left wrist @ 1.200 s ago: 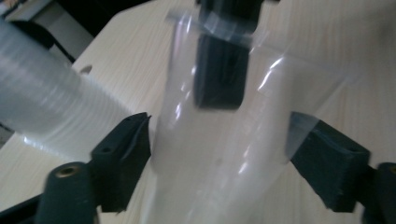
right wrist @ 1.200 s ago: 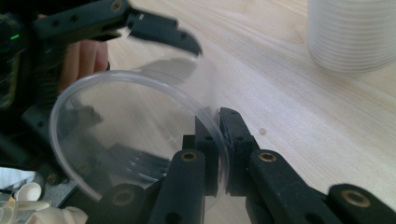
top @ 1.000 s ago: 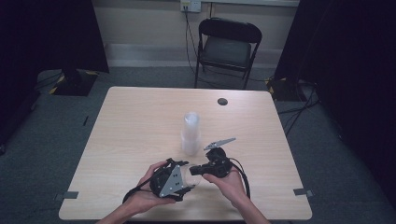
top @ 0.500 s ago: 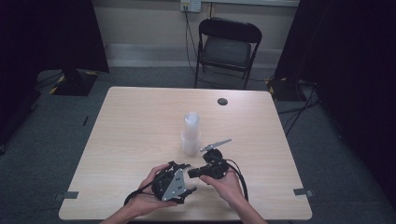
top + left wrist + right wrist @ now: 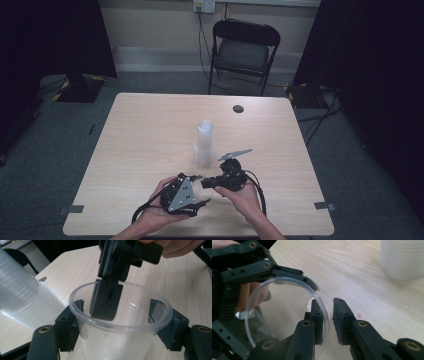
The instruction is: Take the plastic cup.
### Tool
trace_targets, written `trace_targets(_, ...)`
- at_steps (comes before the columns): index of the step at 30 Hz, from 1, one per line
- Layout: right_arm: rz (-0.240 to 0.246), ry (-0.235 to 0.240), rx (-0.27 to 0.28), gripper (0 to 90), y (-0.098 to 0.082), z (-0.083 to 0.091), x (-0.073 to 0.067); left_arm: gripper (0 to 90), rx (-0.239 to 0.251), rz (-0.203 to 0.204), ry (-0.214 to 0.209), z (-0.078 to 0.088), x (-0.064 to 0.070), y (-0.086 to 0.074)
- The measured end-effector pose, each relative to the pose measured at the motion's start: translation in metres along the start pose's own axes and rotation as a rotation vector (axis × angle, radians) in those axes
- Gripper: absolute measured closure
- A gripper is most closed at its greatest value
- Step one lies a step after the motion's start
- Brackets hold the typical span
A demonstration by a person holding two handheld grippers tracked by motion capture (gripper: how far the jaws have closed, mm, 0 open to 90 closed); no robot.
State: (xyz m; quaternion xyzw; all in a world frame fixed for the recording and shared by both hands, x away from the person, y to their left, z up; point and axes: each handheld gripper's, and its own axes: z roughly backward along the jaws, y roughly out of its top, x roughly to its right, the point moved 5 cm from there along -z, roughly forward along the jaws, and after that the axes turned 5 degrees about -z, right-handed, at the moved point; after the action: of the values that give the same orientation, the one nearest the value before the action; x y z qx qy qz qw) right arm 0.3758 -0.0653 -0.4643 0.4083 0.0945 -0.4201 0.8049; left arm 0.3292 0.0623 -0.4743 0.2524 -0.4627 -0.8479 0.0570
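Left gripper [image 5: 120,322] snug around clear cup [image 5: 120,340], jaws just closing; right gripper [image 5: 328,315] just parting astride its rim.

At the near edge of the table [image 5: 150,130], a single cup [image 5: 120,325] sits between the jaws of the left gripper [image 5: 187,192], with the right gripper [image 5: 207,183] just to its right. One jaw of the right gripper reaches inside the cup's rim, the other stands outside it, the cup wall between them. A stack of cups [image 5: 204,143] stands upright near the table's middle, just beyond the two grippers. A small round disc [image 5: 238,108] lies at the far edge, right of centre. Behind the table, a folding chair [image 5: 243,52] stands on the floor before the far wall.
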Motion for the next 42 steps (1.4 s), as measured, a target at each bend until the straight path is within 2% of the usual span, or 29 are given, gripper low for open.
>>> trace_targets(2, 0.019, -0.006, 0.006, 76.4, 0.0, 0.001, 0.0, 28.5, 0.007, 0.04, 0.007, -0.001, -0.001, -0.003)
trace_targets(3, 0.021, -0.011, 0.015, 75.9, 0.001, 0.002, 0.0, 28.4, 0.001, 0.037, 0.008, -0.001, -0.003, -0.004)
trace_targets(8, 0.019, -0.003, 0.041, 72.6, 0.003, 0.006, 0.002, 28.9, 0.02, 0.094, 0.012, 0.0, -0.009, -0.006)
trace_targets(20, 0.053, 0.015, 0.098, 67.0, 0.009, 0.014, -0.003, 28.9, 0.026, 0.118, 0.022, 0.001, -0.013, -0.009)
trace_targets(23, 0.064, 0.022, 0.121, 65.9, 0.01, 0.016, -0.003, 29.0, 0.037, 0.142, 0.024, 0.002, -0.015, -0.01)
trace_targets(24, 0.073, 0.02, 0.144, 66.3, 0.011, 0.017, -0.003, 28.9, 0.04, 0.17, 0.028, 0.002, -0.017, -0.011)
trace_targets(25, 0.073, 0.02, 0.144, 66.3, 0.011, 0.017, -0.003, 29.0, 0.04, 0.17, 0.028, 0.002, -0.017, -0.011)
trace_targets(28, 0.087, 0.018, 0.194, 66.5, 0.013, 0.021, -0.005, 29.1, 0.054, 0.202, 0.033, 0.002, -0.021, -0.012)
trace_targets(32, 0.096, 0.02, 0.223, 66.4, 0.015, 0.024, -0.006, 29.2, 0.067, 0.227, 0.034, 0.003, -0.024, -0.013)
trace_targets(34, 0.099, 0.013, 0.24, 66.8, 0.016, 0.027, -0.006, 29.5, 0.066, 0.229, 0.048, 0.004, -0.026, -0.013)
trace_targets(42, 0.103, -0.005, 0.271, 65.7, 0.018, 0.035, -0.007, 29.5, 0.045, 0.264, 0.082, 0.012, -0.04, -0.024)
